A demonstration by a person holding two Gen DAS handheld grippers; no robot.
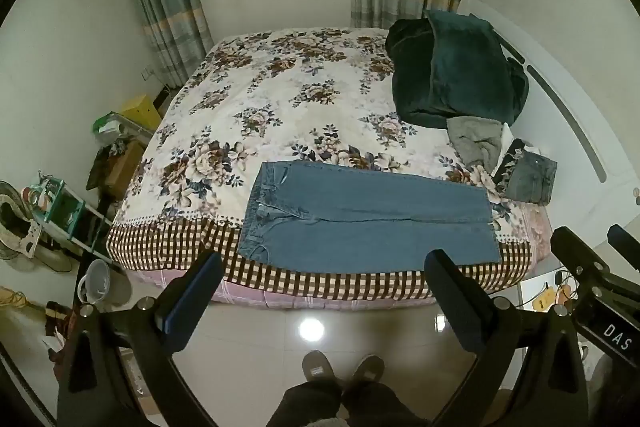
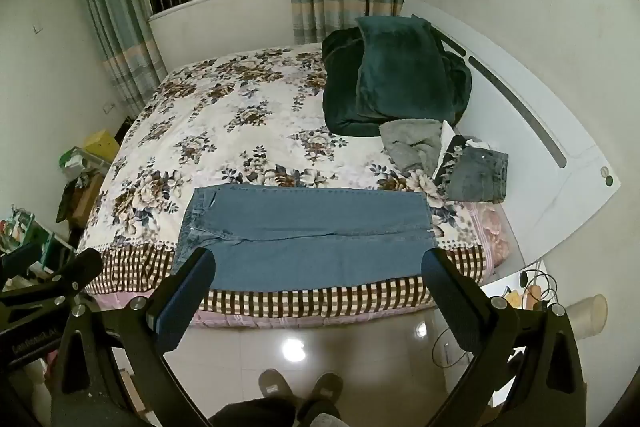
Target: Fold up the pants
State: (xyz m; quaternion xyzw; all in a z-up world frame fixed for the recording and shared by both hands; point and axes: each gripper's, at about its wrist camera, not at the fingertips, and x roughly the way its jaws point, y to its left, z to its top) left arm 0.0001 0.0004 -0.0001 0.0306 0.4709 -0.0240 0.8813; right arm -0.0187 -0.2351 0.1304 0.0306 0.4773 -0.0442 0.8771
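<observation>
Both the left gripper (image 1: 324, 293) and right gripper (image 2: 320, 289) hang spread wide and empty over the floor, so I'd pinch the jeans (image 1: 368, 217), flat along the bed's (image 1: 280, 99) near edge, at waistband and hems, folding leg onto leg.

Both grippers, left (image 1: 324, 267) and right (image 2: 318, 265), are black-framed with blue-faced fingers (image 1: 188, 303) and silver screws. Grey slippers (image 1: 316, 371) and dark trousers show at 6 o'clock.
</observation>
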